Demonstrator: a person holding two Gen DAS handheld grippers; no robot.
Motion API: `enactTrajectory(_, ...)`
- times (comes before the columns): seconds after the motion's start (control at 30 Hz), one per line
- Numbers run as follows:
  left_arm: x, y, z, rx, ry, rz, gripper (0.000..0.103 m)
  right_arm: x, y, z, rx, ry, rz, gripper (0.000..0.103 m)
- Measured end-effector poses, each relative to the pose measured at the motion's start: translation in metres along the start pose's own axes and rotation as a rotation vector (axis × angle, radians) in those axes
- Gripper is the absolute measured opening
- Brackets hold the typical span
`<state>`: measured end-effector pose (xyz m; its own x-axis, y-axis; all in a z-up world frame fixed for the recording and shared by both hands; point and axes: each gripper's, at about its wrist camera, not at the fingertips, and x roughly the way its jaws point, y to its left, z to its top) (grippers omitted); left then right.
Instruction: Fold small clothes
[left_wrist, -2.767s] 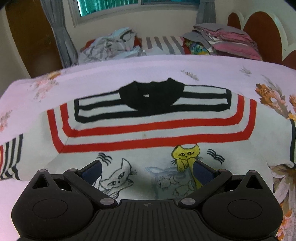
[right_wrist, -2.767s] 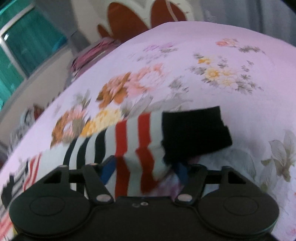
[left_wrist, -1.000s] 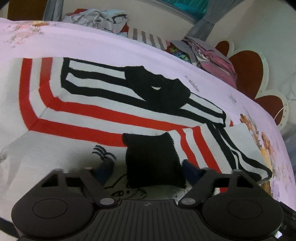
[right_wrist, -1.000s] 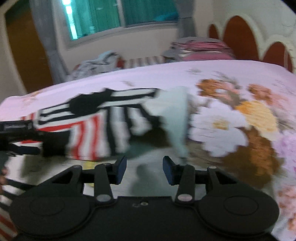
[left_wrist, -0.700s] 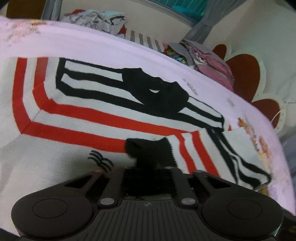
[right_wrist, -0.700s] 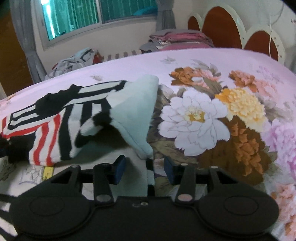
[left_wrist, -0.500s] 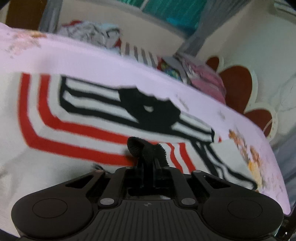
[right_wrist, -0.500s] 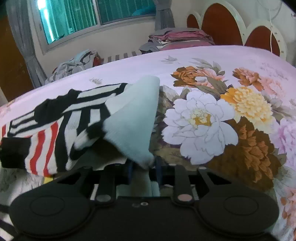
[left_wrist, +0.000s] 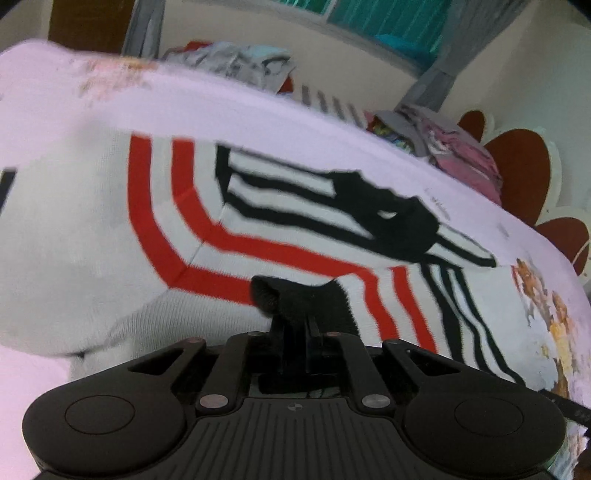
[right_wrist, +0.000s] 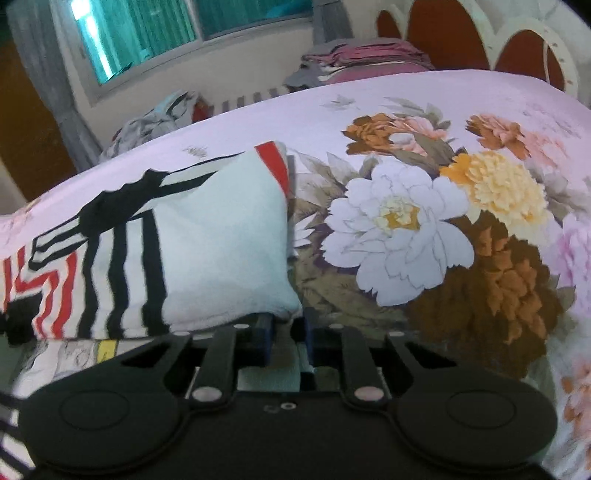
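A small white sweater (left_wrist: 92, 236) with red and black stripes lies spread on the bed (right_wrist: 369, 85), over a pink sheet printed with big flowers. Its right sleeve is folded across the body, so the black cuff (left_wrist: 306, 299) sits on the chest just below the red stripes.

The left gripper (left_wrist: 295, 332) is clamped tight on that cuff; its fingers are drawn together with the dark knit bunched up between them. Further up the sweater, the black collar (left_wrist: 391, 225) lies flat, well apart from the cuff.

From the right wrist view, the folded side of the sweater makes a pale flap (right_wrist: 221, 240), reverse side up, with black stripes running across it and a strip of red at its far corner. The right gripper (right_wrist: 288, 332) has the near corner of this flap between its blue-padded fingers (right_wrist: 264, 336). The jaws are easing open, yet the cloth sits snug between the pads, so it is gripped. Just right of the flap, the sheet shows a large white flower (right_wrist: 395, 229).

Under the flap's near edge a bit of the sweater's front shows, with a drawn print and a yellow patch (right_wrist: 107, 349).

At the far edge of the bed lie a loose heap of clothes (right_wrist: 155, 122) near the window (right_wrist: 147, 33) and a stack of folded pink ones (right_wrist: 365, 55) beside the headboard (right_wrist: 517, 44).
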<state>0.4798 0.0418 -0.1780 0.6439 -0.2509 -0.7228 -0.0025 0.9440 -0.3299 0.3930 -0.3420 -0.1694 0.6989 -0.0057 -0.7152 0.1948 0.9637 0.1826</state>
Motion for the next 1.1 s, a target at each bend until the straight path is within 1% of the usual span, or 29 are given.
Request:
enactTrajectory(0.03,-0.006,-0.002,0.000,0.007,-0.013,0.002,0.013,-0.007,-0.003,0.002,0.012,-0.010,0.019,0.031)
enactTrajectory(0.07,-0.012,-0.003,0.000,0.005,-0.020,0.009,0.033,-0.013,-0.004,0.003,0.015,-0.022,0.027,0.034)
enactTrajectory(0.1,-0.017,-0.003,0.001,-0.003,-0.029,0.013,0.050,-0.018,-0.005,0.006,0.010,-0.038,0.028,0.036)
enactTrajectory(0.13,-0.023,-0.003,0.003,-0.013,-0.050,0.030,0.082,-0.021,-0.005,0.011,0.004,-0.052,0.028,0.039)
enactTrajectory(0.17,-0.032,-0.004,0.003,-0.012,-0.096,0.045,0.088,-0.022,-0.006,0.016,0.005,-0.066,0.032,0.040)
enactTrajectory(0.23,-0.044,-0.011,0.006,0.027,-0.158,0.037,0.088,-0.019,-0.010,0.030,0.028,-0.089,0.053,0.040)
enactTrajectory(0.27,-0.046,-0.011,0.008,0.030,-0.161,0.031,0.088,-0.015,-0.012,0.037,0.038,-0.097,0.062,0.042)
enactTrajectory(0.33,-0.044,-0.015,0.011,0.028,-0.134,-0.008,0.088,-0.003,-0.011,0.051,0.040,-0.099,0.072,0.044)
enactTrajectory(0.47,-0.028,-0.031,0.007,0.076,-0.092,-0.043,0.088,0.039,-0.004,0.075,0.028,-0.062,0.085,0.045)
enactTrajectory(0.57,-0.014,-0.041,-0.001,0.122,-0.070,-0.036,0.088,0.067,0.002,0.090,0.037,-0.056,0.083,0.045)
enactTrajectory(0.73,0.007,-0.038,-0.009,0.119,-0.017,-0.010,0.088,0.105,0.002,0.110,0.082,-0.037,0.063,0.045)
enactTrajectory(0.77,0.010,-0.036,-0.010,0.112,-0.005,-0.009,0.088,0.113,0.001,0.113,0.091,-0.028,0.064,0.043)
enactTrajectory(0.8,0.013,-0.035,-0.011,0.108,0.001,-0.010,0.088,0.118,0.000,0.114,0.099,-0.020,0.074,0.038)
enactTrajectory(0.83,0.014,-0.035,-0.011,0.115,0.000,-0.009,0.088,0.121,0.000,0.114,0.104,-0.016,0.073,0.028)
enactTrajectory(0.87,0.015,-0.035,-0.012,0.127,0.006,-0.007,0.088,0.122,0.000,0.114,0.104,-0.015,0.069,0.023)
enactTrajectory(0.97,0.015,-0.036,-0.013,0.150,0.006,-0.002,0.088,0.119,0.004,0.112,0.055,-0.043,0.039,0.011)
enactTrajectory(1.0,0.015,-0.036,-0.014,0.159,0.004,0.001,0.088,0.120,0.003,0.112,0.033,-0.056,0.004,0.011)
enactTrajectory(1.03,0.015,-0.036,-0.014,0.169,0.001,0.006,0.088,0.123,-0.001,0.111,0.034,-0.058,-0.011,0.010)
enactTrajectory(1.1,0.017,-0.037,-0.013,0.172,-0.001,0.013,0.088,0.125,-0.007,0.110,0.052,-0.062,0.006,0.010)
